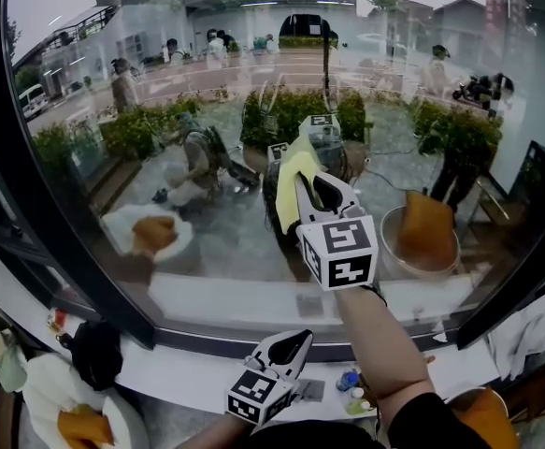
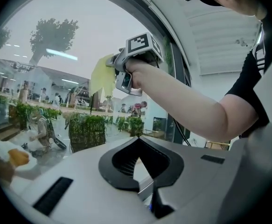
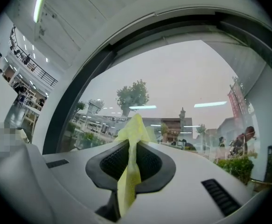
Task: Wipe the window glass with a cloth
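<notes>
The window glass (image 1: 207, 213) fills most of the head view, with people, shrubs and room lights mirrored in it. My right gripper (image 1: 315, 181) is raised in front of the pane, shut on a yellow cloth (image 1: 292, 169) that lies against or very close to the glass. In the right gripper view the cloth (image 3: 131, 160) is pinched between the jaws and sticks out past the tips. The left gripper view shows the same cloth (image 2: 102, 76) hanging from the raised right gripper (image 2: 122, 69). My left gripper (image 1: 295, 342) is low, above the sill, shut and holding nothing.
A thick black window frame (image 1: 38, 204) curves down the left and along the bottom. Below it runs a white sill (image 1: 188, 374) with small bottles (image 1: 351, 393) and a black object (image 1: 95, 351). A plate of food (image 1: 76, 419) sits bottom left, a white cloth (image 1: 534, 330) at right.
</notes>
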Demonstrator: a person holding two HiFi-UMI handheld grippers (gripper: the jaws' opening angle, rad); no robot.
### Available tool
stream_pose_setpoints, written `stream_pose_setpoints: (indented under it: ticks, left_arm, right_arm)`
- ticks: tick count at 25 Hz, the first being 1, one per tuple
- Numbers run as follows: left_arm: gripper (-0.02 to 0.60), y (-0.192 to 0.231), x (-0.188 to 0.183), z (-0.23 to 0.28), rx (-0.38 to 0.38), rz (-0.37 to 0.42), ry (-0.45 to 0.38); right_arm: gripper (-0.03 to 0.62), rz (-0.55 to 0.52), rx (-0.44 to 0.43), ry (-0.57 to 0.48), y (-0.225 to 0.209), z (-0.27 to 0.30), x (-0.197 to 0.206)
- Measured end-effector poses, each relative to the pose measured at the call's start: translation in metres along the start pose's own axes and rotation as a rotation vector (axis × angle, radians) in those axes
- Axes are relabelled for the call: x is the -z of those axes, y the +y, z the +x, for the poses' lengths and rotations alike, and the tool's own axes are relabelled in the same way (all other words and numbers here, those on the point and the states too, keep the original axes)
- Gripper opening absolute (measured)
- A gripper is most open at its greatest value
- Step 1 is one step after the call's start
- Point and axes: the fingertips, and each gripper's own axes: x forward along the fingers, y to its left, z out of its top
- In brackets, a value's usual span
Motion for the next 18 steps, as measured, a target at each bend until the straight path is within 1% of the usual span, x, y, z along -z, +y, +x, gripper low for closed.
stream_pose_setpoints:
  ticks: [5, 9, 12, 18]
  left_arm:
    - [0.008, -0.004, 0.001, 0.002, 0.002, 0.003, 0.002]
    - [0.008, -0.010, 0.003, 0.007, 0.018, 0.005, 0.006]
    - [0.008, -0.016, 0.001, 0.015, 0.037, 0.009, 0.005]
    - [0.008, -0.046, -0.002, 0.035, 0.087, 0.021, 0.011]
  right_arm:
    - [0.052, 0.014, -0.013, -0.002, -0.001, -0.004, 0.001]
    - [0.052, 0.019, -0.003, 0.003, -0.013, -0.010, 0.004]
    - [0.052, 0.019, 0.012, 0.011, -0.028, -0.016, 0.006]
    - [0.052, 0.005, 0.059, 0.031, -0.072, -0.042, 0.010]
